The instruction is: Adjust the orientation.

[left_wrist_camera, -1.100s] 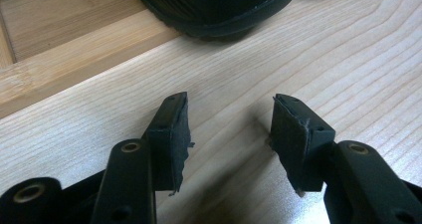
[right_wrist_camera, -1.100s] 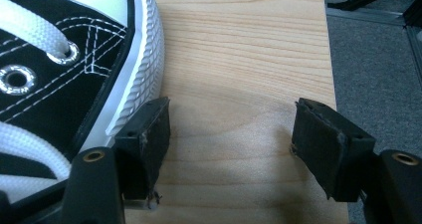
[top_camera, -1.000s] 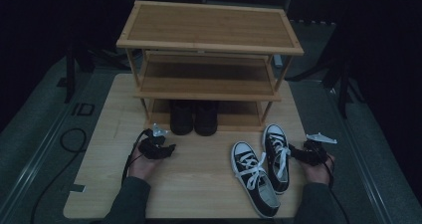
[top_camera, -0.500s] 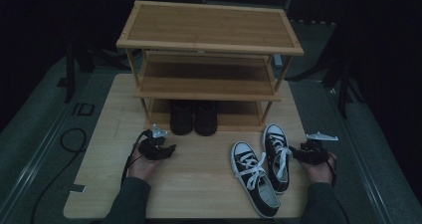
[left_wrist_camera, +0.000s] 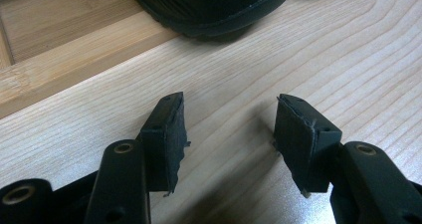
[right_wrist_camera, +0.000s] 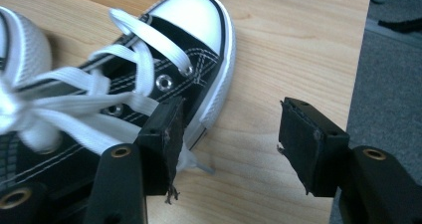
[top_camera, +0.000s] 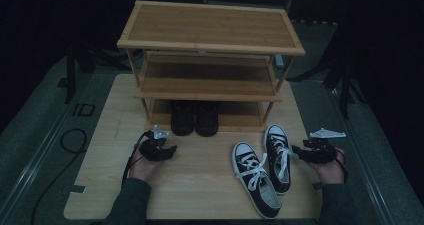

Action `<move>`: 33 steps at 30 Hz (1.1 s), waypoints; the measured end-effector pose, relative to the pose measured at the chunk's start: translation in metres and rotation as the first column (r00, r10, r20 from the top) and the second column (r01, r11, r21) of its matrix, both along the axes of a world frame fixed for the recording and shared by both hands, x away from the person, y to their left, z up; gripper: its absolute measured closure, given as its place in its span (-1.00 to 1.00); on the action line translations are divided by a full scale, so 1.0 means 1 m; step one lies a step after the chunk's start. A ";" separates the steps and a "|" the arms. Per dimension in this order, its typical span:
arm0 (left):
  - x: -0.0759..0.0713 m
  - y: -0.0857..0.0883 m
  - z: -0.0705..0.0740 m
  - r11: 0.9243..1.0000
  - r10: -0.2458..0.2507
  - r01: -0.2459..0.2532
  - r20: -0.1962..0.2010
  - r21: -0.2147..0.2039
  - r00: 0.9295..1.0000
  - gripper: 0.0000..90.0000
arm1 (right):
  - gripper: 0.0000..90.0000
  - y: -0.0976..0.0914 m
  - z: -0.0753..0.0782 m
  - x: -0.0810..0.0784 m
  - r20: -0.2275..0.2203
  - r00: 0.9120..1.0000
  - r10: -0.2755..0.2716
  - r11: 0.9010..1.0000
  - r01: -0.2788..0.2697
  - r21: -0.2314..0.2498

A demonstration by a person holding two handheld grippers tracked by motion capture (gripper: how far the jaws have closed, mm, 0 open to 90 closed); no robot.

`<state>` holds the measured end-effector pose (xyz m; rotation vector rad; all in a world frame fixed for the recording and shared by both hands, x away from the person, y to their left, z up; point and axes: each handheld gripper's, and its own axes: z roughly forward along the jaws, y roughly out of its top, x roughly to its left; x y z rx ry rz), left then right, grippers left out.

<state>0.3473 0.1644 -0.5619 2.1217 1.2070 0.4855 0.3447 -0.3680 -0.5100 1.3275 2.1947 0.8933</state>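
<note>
From the high view, the left gripper (top_camera: 167, 151) rests on the table (top_camera: 200, 185), jaws apart, just short of the black boots (top_camera: 195, 117) under the shoe rack (top_camera: 210, 40). The right gripper (top_camera: 299, 152) hovers just beside the right sneaker (top_camera: 278, 155) — its jaws have just been closing, nothing between them.

Left gripper view: jaws apart over bare wood, a boot (left_wrist_camera: 214, 7) ahead.

Right gripper view: jaws apart — the sneaker's white toe (right_wrist_camera: 191, 20) lies ahead, left of the gap.
</note>
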 end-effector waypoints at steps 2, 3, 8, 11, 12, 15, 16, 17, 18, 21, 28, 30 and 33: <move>0.000 0.000 0.000 1.000 0.003 -0.003 0.002 -0.006 1.000 0.02 | -0.05 0.000 0.005 -0.002 0.002 1.000 0.017 1.000 -0.017 0.006; 0.000 0.000 0.000 1.000 0.003 -0.003 0.002 -0.006 1.000 0.02 | -0.05 0.000 0.005 -0.002 0.002 1.000 0.017 1.000 -0.017 0.006; 0.000 0.000 0.000 1.000 0.001 -0.001 0.002 -0.004 1.000 0.02 | -0.04 0.003 0.017 -0.007 0.007 0.998 0.056 0.998 -0.057 0.010; 0.000 0.000 0.000 1.000 0.002 -0.002 0.004 -0.005 1.000 0.02 | -0.03 0.006 0.023 -0.009 0.007 0.996 0.089 0.996 -0.089 0.011; 0.000 0.000 0.000 1.000 0.002 -0.002 0.004 -0.005 1.000 0.02 | -0.03 0.008 0.025 -0.010 0.002 0.995 0.101 0.995 -0.101 0.006; -0.001 0.000 -0.001 1.000 0.003 -0.003 0.005 -0.005 1.000 0.02 | -0.03 0.013 0.030 -0.013 -0.001 0.991 0.132 0.991 -0.132 -0.014; -0.001 0.000 -0.001 1.000 0.003 -0.003 0.005 -0.005 1.000 0.02 | -0.03 0.015 0.032 -0.014 0.000 0.990 0.143 0.990 -0.143 -0.020; -0.001 0.000 -0.001 1.000 0.003 -0.003 0.005 -0.005 1.000 0.02 | -0.03 0.015 0.032 -0.014 0.000 0.990 0.143 0.990 -0.143 -0.020; -0.001 0.000 -0.001 1.000 0.003 -0.003 0.006 -0.006 1.000 0.02 | -0.03 0.018 0.035 -0.017 0.002 0.987 0.163 0.986 -0.163 -0.039; -0.001 0.000 -0.001 1.000 0.002 -0.002 0.006 -0.006 1.000 0.01 | -0.03 0.022 0.037 -0.019 -0.006 0.982 0.187 0.980 -0.187 -0.069; -0.001 -0.001 -0.001 1.000 0.003 -0.003 0.007 -0.006 1.000 0.01 | -0.03 0.027 0.041 -0.023 -0.018 0.976 0.215 0.974 -0.216 -0.066; -0.001 -0.001 -0.001 1.000 0.004 -0.004 0.007 -0.005 1.000 0.00 | -0.03 0.029 0.042 -0.025 -0.018 0.973 0.228 0.971 -0.229 -0.072; -0.001 -0.001 -0.001 1.000 0.005 -0.005 0.007 -0.006 1.000 0.00 | -0.03 0.032 0.043 -0.026 -0.023 0.970 0.242 0.968 -0.243 -0.068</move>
